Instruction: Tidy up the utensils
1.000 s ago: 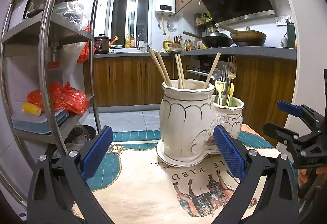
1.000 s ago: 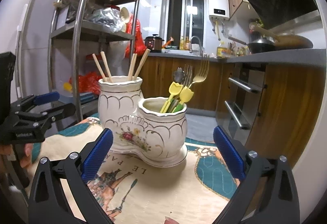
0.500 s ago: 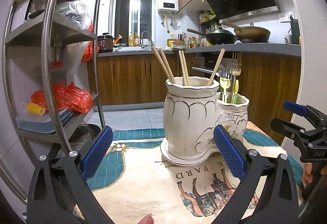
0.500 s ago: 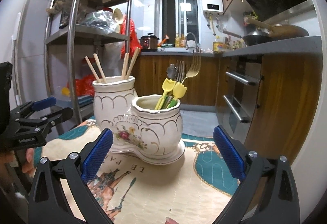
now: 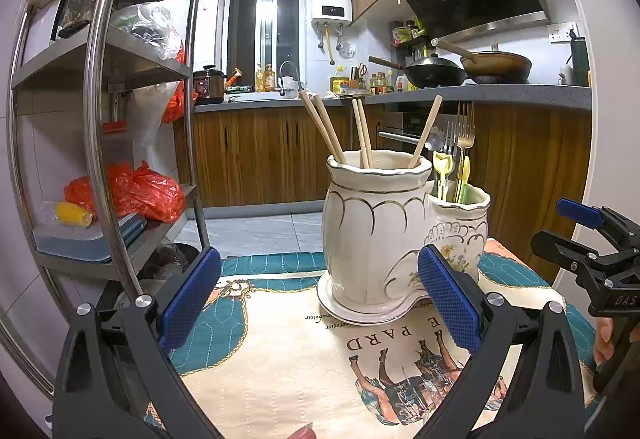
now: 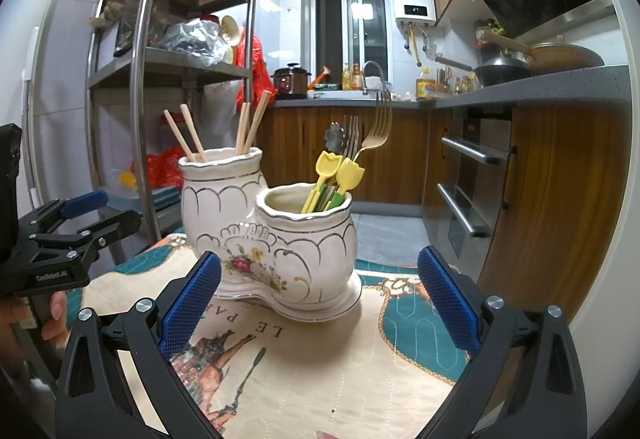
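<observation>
Nearest, the left gripper (image 5: 320, 303) and right gripper (image 6: 318, 303) hover above the cloth-covered desk (image 6: 320, 371), each with blue-padded fingers spread wide and holding nothing. Beyond them on the desk stands a white ceramic utensil holder (image 6: 276, 235): chopsticks (image 5: 360, 131) in its taller compartment, forks (image 6: 370, 135) in the shorter. A metal shelf rack (image 5: 100, 119) stands behind.

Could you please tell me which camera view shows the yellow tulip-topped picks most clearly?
The right wrist view: the yellow picks stand unobstructed in the shorter pot. In the left wrist view, the taller pot partly hides them.
</observation>
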Available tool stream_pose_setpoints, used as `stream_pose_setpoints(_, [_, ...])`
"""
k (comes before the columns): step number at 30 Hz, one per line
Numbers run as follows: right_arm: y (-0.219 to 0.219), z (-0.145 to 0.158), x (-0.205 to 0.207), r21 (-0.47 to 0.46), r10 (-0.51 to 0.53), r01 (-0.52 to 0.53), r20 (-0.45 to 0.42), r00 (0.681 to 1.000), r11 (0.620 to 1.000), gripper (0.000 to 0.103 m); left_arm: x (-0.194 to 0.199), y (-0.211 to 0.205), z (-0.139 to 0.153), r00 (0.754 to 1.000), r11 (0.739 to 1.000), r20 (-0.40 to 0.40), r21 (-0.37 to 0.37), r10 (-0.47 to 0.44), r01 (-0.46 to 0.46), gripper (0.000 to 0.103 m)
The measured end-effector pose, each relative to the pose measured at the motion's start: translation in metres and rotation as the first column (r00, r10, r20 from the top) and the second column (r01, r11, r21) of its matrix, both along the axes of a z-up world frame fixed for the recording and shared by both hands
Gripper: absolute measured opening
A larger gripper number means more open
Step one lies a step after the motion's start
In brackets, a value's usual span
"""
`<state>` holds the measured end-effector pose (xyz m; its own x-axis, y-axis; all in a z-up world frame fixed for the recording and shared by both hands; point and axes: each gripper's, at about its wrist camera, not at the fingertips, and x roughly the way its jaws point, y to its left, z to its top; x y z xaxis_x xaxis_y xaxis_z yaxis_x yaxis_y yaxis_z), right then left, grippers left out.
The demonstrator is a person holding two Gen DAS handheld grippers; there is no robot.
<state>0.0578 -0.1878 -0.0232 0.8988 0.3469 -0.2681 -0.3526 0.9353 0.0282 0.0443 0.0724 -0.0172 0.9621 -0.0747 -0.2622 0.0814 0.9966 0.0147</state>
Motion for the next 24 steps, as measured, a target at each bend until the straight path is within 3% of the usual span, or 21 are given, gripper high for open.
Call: stream_pose_setpoints(24, [0.0001, 0.0004, 0.0001, 0.001, -0.001, 0.001, -0.001, 1.000, 1.000, 0.098, -0.0021, 0.0025, 0.0005, 1.000, 1.000, 0.003, -0.003, 0.008, -0.008, 0.097])
